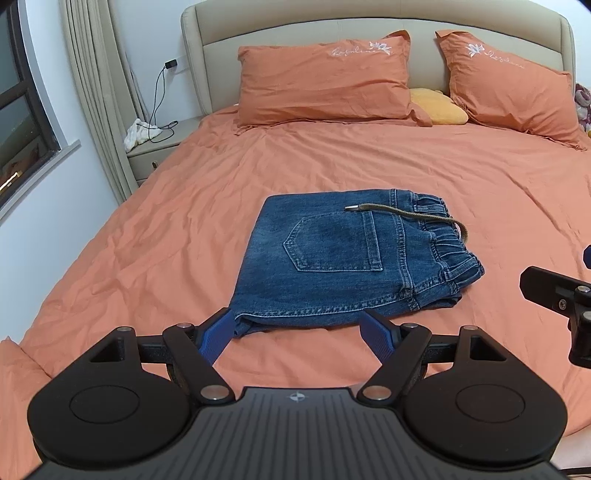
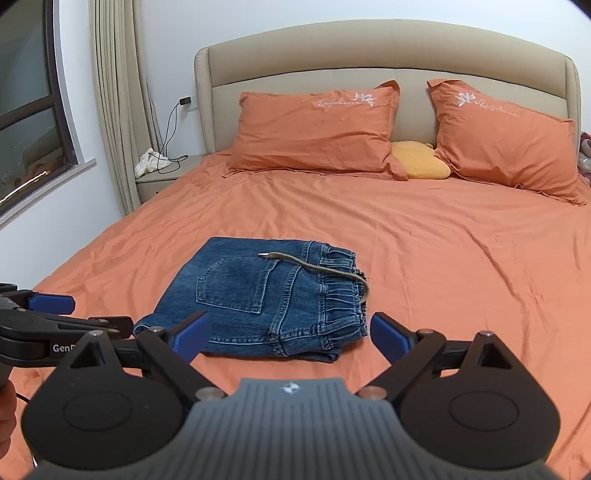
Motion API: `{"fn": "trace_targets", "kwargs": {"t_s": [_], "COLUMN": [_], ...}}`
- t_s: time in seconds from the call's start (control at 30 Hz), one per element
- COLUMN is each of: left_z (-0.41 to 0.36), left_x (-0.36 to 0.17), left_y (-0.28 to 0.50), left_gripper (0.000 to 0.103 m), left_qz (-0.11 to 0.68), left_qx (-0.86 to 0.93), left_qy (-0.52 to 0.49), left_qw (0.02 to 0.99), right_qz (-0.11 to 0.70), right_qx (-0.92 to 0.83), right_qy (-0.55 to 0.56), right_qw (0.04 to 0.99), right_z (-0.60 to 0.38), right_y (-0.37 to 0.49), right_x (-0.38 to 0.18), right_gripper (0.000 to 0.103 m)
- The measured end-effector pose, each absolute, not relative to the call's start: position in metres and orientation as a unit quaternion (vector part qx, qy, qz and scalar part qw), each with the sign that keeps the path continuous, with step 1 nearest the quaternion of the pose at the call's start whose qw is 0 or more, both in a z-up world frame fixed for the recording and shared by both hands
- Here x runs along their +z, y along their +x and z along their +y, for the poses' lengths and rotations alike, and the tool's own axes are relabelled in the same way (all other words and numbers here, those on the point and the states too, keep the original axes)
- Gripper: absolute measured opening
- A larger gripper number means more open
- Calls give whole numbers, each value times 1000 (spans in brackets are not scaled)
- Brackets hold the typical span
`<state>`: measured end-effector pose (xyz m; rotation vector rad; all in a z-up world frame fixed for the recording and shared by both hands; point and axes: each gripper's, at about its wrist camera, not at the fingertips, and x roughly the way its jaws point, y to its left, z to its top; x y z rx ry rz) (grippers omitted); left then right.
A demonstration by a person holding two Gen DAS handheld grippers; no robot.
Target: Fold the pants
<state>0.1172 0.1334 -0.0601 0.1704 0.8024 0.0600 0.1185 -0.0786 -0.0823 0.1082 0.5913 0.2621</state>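
1. Two grippers hover low over the near end of the bed, both spread wide and holding nothing. The left gripper (image 1: 297, 334) points at 12 o'clock with its blue fingers (image 1: 216, 338) just short of the near edge of the pants; whether they touch the denim cannot be told. The right gripper (image 2: 291, 336) also points at 12 o'clock, its fingers framing the near right corner of the pants.
2. Each gripper shows only partly in the other's view: the right one is cut off at the 3 o'clock edge of the left view, the left one at 9 o'clock of the right view.
3. One pair of blue denim pants (image 1: 332, 258) lies folded into a compact rectangle on the orange bedspread (image 1: 147, 221), back pocket up, elastic waistband toward 3 o'clock. One drawstring (image 1: 406, 214) trails across the top.
4. Farther off, two orange pillows (image 1: 321, 81) lean on the headboard (image 1: 295, 22), with one yellow cushion (image 1: 437, 107) half hidden between them.
5. At 10 o'clock, one nightstand (image 1: 155, 147) carries a white cloth and a cable.
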Motion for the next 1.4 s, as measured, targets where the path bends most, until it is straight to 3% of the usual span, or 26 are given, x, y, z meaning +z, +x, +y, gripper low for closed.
{"fn": "trace_targets", "kwargs": {"t_s": [1.4], "left_z": [126], "left_x": [-39], "left_y": [103], "left_gripper": [90], "left_qz": [350], "left_qx": [22], "left_qy": [88], "left_qw": [932], "right_qz": [250], "right_qx": [125], "right_qy": [36], "right_qw": [960], "right_z": [-84], "right_y": [95], "right_x": [-64], "right_gripper": [90]}}
